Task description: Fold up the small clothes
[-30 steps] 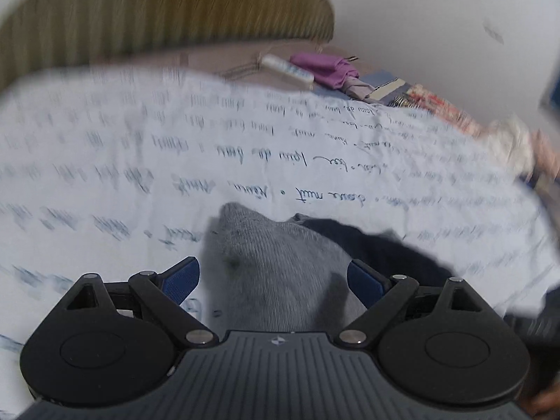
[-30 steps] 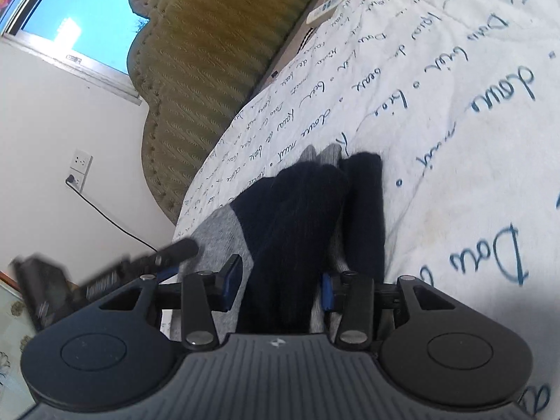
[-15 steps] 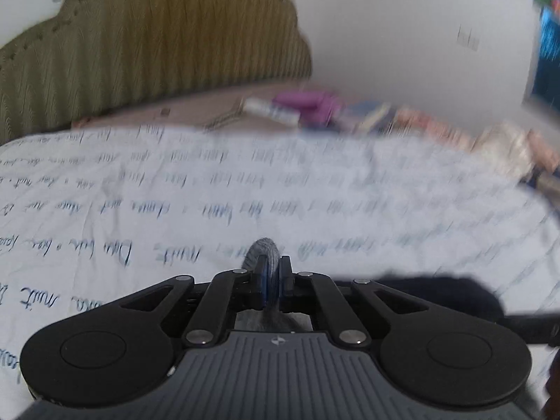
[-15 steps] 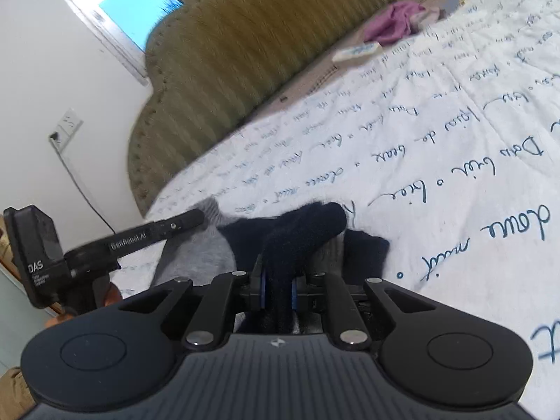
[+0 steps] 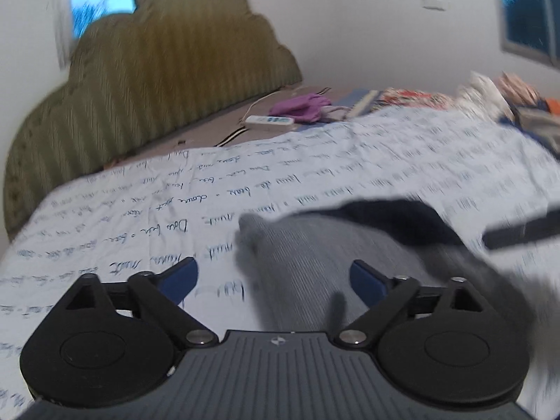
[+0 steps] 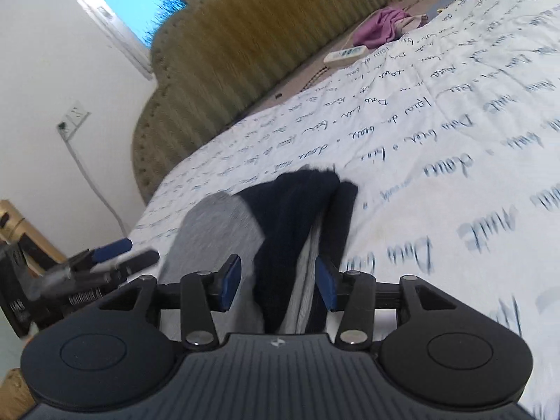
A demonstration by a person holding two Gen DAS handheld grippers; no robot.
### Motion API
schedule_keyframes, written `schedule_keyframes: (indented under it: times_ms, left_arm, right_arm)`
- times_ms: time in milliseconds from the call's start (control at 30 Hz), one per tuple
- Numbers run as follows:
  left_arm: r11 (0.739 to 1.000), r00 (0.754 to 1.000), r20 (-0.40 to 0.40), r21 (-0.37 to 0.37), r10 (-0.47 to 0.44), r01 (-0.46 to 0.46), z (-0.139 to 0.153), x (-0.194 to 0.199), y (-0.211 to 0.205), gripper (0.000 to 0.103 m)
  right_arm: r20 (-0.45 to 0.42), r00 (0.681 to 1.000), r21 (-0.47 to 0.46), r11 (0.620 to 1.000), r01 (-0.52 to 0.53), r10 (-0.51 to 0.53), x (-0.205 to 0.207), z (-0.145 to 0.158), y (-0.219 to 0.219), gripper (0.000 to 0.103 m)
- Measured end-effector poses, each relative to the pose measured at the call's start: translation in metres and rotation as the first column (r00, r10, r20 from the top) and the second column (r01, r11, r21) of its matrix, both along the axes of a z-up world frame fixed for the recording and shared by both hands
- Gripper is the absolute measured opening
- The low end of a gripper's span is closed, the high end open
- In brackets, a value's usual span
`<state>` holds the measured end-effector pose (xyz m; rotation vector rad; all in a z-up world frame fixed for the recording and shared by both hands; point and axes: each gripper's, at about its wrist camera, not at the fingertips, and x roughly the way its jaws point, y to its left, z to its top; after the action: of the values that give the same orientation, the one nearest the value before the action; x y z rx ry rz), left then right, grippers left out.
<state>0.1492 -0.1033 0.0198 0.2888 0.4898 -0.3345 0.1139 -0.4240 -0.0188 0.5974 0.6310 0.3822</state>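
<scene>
— Starting nearest the cameras: how do the two claws stand?

— The left gripper [image 5: 274,276] has its jaws spread wide, released, with nothing between the blue pads. The right gripper [image 6: 278,285] is also parted, its pads standing off either side of the cloth and not pinching it.

— And where is the garment from each?

— The sock [image 5: 315,262] lies on the bedspread [image 5: 402,161]. In the left wrist view its grey part runs straight ahead from between the fingers, with the grey tip at the far end and the navy part [image 5: 395,217] off to the right. In the right wrist view the sock [image 6: 280,217] runs forward from between the fingers too: navy layers in the middle, grey to the left, the navy end lying furthest away.

— So the long axis?

— Seen from the right gripper it runs straight out along the fingers. Both claws sit right over it; the right looks nearer the stacked navy layers, the left nearer the grey part, whose tip points away.

— Which matters for the coming move?

— Probably that the cloth is already centred in both open jaws, so a regrasp needs closing rather than reaching.

— Beyond it?

— A remote [image 6: 344,55] and purple cloth [image 6: 379,28] near the headboard [image 6: 262,35], well apart.
</scene>
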Motion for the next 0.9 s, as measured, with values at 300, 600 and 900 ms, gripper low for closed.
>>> schedule_keyframes:
  times_ms: [300,600,900]
  left_arm:
    - [0.994,0.997,-0.039,0.094,-0.06,0.064,-0.049,-0.084,0.009,0.097]
    - [0.983,1.0,-0.021,0.184,-0.023,0.027,-0.063,-0.092,0.012,0.098]
    - [0.975,0.994,0.082,0.207,0.07,-0.085,-0.06,-0.09,0.025,0.097]
  right_arm:
    - [-0.05,0.999,-0.048,0.999,0.0,-0.003,-0.05,-0.014,0.021,0.045]
    - [-0.06,0.997,-0.085,0.995,0.046,-0.051,-0.049,-0.02,0.035,0.013]
    - [-0.085,0.996,0.013,0.999,0.033,-0.032,-0.059,-0.022,0.031,0.007]
